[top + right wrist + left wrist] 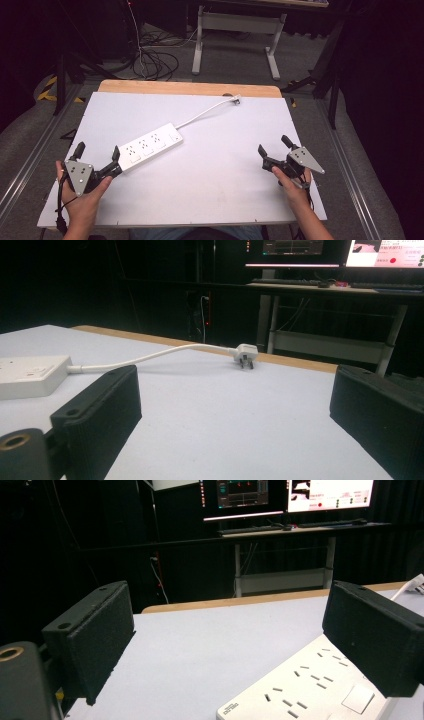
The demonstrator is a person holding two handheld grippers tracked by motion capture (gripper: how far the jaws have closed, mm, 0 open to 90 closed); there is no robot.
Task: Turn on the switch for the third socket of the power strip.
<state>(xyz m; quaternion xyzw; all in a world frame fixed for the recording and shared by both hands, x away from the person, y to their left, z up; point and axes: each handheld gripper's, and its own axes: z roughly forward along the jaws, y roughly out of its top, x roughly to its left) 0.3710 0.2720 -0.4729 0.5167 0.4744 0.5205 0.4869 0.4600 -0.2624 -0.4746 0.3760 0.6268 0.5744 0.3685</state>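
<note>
White tabletop (pixel 210 185) fills the middle of the high view, a wooden edge strip (pixel 190 88) along its far side. Grey floor beyond, with a metal desk frame (pixel 235 40) at top centre and a tangle of black cables (pixel 150 62) at upper left.

White power strip (pixel 150 145) lies flat, left of frame centre, running diagonally from lower left to upper right. Its white cord (pixel 205 112) curves up and right to a white plug (pixel 235 100) resting near the wooden strip, top centre of the table. In the right gripper view the plug (pixel 246 355) sits mid-frame, prongs down, and the strip's end (pixel 30 375) shows at the left edge.

Left gripper (pixel 98 154) at lower left of the high view, held in the person's hand (pixel 82 200). Jaws spread wide, released, holding nothing. The right-hand jaw stands at the near end of the power strip; in the left gripper view that jaw overlaps the strip's (pixel 320 685) switch end at lower right; contact cannot be told.

Right gripper (pixel 274 145) at lower right, well apart from the strip, over bare table. Jaws also spread, released, empty.
</note>
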